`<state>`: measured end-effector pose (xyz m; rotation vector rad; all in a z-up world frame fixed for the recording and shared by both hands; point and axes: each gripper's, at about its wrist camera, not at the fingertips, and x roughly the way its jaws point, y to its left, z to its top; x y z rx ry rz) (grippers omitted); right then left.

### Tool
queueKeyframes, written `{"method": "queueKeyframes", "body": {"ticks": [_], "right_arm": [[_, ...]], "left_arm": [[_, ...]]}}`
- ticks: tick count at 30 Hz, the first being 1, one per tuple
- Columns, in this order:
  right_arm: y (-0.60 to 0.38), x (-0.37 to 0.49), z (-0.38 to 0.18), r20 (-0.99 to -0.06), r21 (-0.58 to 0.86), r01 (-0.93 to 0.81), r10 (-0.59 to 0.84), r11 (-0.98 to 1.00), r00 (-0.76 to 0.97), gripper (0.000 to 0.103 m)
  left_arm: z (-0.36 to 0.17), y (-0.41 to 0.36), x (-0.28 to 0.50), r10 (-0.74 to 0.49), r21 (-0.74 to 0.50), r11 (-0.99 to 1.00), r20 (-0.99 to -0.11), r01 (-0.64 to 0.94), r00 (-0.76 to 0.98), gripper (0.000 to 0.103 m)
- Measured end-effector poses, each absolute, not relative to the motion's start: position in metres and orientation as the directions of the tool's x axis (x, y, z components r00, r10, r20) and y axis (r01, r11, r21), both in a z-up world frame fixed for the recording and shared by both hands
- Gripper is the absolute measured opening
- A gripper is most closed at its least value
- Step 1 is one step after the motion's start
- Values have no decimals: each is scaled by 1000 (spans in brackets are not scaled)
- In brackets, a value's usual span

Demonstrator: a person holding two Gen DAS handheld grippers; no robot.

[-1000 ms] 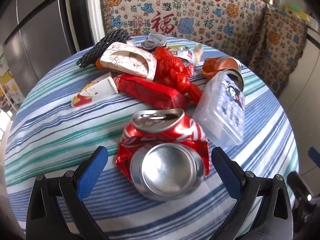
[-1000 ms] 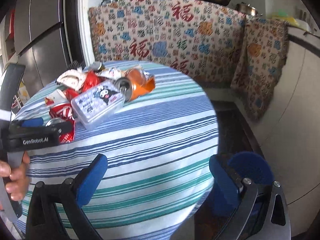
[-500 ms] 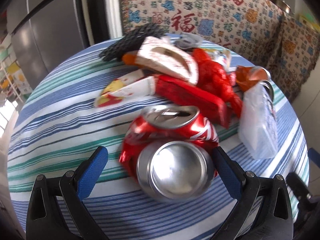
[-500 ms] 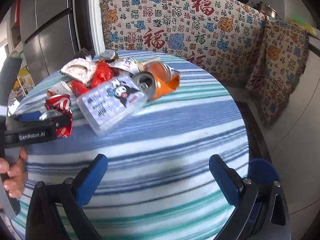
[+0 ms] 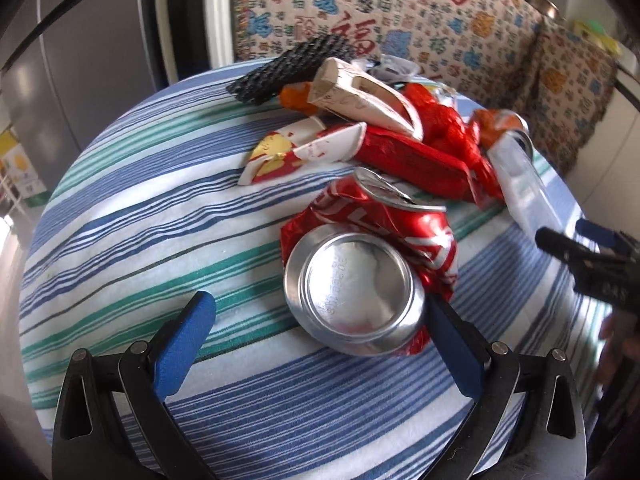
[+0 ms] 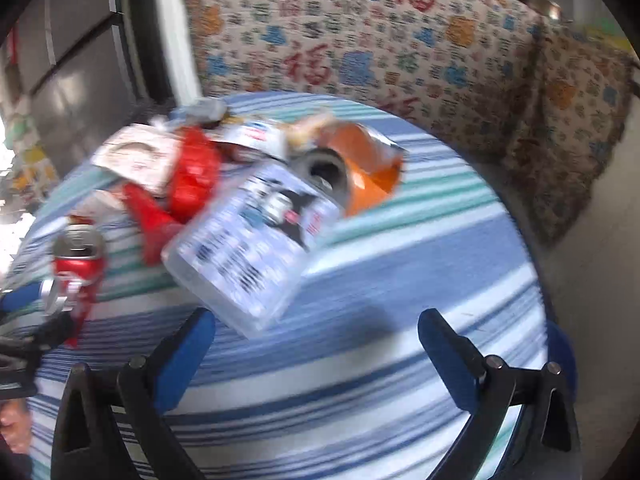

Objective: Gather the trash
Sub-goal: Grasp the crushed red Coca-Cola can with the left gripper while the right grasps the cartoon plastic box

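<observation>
A crushed red soda can [image 5: 360, 264] lies on the striped round table [image 5: 140, 240], its silver base facing me. My left gripper [image 5: 320, 320] is open, the can's base between its blue pads and close to the right one. Behind the can lies a trash pile: red wrappers [image 5: 416, 160], a paper cup [image 5: 360, 96], a black mesh piece [image 5: 288, 68]. My right gripper [image 6: 316, 336] is open and empty, just before a clear plastic box [image 6: 256, 240]. An orange can [image 6: 360, 168] lies behind the box. The red can also shows in the right wrist view [image 6: 76, 264].
A sofa with a patterned cover [image 5: 400, 20] stands behind the table. A grey fridge [image 5: 80, 60] is at the back left. A blue bin's rim [image 6: 560, 344] shows past the table's right edge. The right gripper appears in the left wrist view [image 5: 592, 256].
My left gripper has shifted left, so the red can now sits nearer its right pad. My right gripper has moved forward toward the clear box, which looks larger.
</observation>
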<state>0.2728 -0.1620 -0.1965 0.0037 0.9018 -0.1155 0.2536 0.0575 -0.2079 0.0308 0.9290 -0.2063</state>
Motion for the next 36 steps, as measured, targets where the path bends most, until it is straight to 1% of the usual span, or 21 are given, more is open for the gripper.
{"method": "queueKeyframes", "body": {"ticks": [2, 4, 8, 10, 12, 14, 15, 18, 19, 20, 21, 22, 25, 26, 29, 31, 33, 34, 35, 36], "right_arm": [[-177, 268, -199, -796, -46, 150, -127, 988, 592, 103], [-189, 261, -200, -815, -6, 154, -94, 988, 572, 103], [-185, 249, -196, -803, 148, 79, 74, 986, 592, 103], [-169, 253, -192, -791, 165, 40, 109, 985, 602, 103], [-155, 263, -187, -776, 163, 22, 114, 986, 621, 103], [-149, 282, -190, -783, 147, 35, 95, 989, 615, 103], [-152, 292, -192, -791, 151, 52, 89, 987, 605, 103], [-160, 310, -197, -796, 219, 56, 146, 974, 588, 103], [-162, 312, -197, -798, 215, 58, 141, 975, 587, 100], [-164, 312, -196, -794, 197, 59, 124, 979, 595, 79], [-164, 310, -195, -790, 184, 47, 119, 982, 601, 69], [-166, 308, -195, -793, 158, 50, 97, 986, 601, 68], [-174, 292, -193, -794, 120, 24, 81, 992, 602, 68], [-176, 285, -192, -796, 89, 12, 64, 996, 602, 68], [-185, 266, -191, -796, 27, -13, 29, 1000, 604, 68], [-188, 261, -192, -797, -3, -31, 16, 1000, 603, 69], [-188, 264, -196, -800, -15, -38, 11, 999, 601, 77], [-186, 267, -197, -804, -16, -39, 10, 999, 595, 84], [-183, 269, -198, -805, -17, -39, 9, 999, 593, 88], [-180, 272, -199, -809, -22, -37, 4, 999, 588, 90]], "left_arm": [[-207, 56, 250, -188, -63, 971, -799, 232, 571, 103], [-203, 55, 249, -248, -108, 956, -793, 273, 557, 103], [-191, 52, 254, -314, -172, 942, -751, 287, 581, 103], [-190, 45, 259, -315, -158, 939, -749, 304, 583, 103], [-191, 36, 261, -315, -138, 935, -752, 328, 579, 103], [-197, 28, 265, -305, -117, 931, -768, 345, 563, 103], [-199, 25, 267, -292, -99, 932, -775, 350, 560, 103], [-205, 14, 272, -219, -16, 940, -796, 342, 565, 103], [-207, 13, 275, -204, -7, 943, -803, 334, 560, 103], [-209, 15, 276, -199, -10, 946, -809, 325, 553, 103], [-208, 17, 277, -193, -12, 951, -806, 310, 560, 102], [-208, 21, 278, -192, -22, 955, -803, 295, 563, 102], [-208, 35, 277, -173, -35, 969, -800, 244, 575, 99], [-207, 41, 274, -164, -30, 972, -799, 233, 579, 97], [-208, 54, 265, -136, -9, 976, -802, 215, 582, 97], [-209, 58, 265, -124, -1, 978, -804, 208, 582, 100], [-210, 61, 267, -118, 0, 979, -809, 202, 576, 103], [-210, 60, 267, -116, 4, 979, -809, 203, 576, 103], [-210, 60, 267, -115, 5, 979, -810, 202, 575, 103], [-210, 60, 267, -112, 5, 980, -812, 199, 573, 103]]}}
